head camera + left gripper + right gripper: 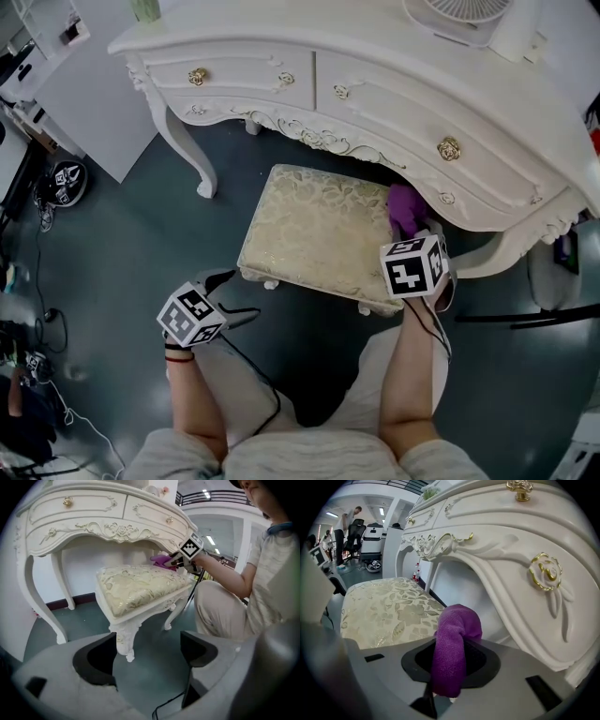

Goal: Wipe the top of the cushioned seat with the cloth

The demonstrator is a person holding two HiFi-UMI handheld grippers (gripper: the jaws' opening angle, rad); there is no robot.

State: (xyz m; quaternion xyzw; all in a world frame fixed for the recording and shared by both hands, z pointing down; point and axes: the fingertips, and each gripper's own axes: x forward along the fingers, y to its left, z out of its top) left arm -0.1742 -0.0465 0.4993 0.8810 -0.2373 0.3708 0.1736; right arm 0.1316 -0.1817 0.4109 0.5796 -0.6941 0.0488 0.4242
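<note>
Wiping step: purple cloth [457, 625] is clamped in the right gripper [450, 662], at the cushioned seat's [309, 230] 2 o'clock corner, under the dressing table [403, 94].
Left gripper [147, 656]: spread wide, nothing held, off the seat's 7 o'clock corner.
Technique: cloth is best pressed flat and drawn toward 9 o'clock in overlapping strokes; the carved table apron [319, 134] should be cleared.

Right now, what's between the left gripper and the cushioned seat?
Only bare floor lies between the left gripper and the cushioned seat, as the left gripper view shows.
</note>
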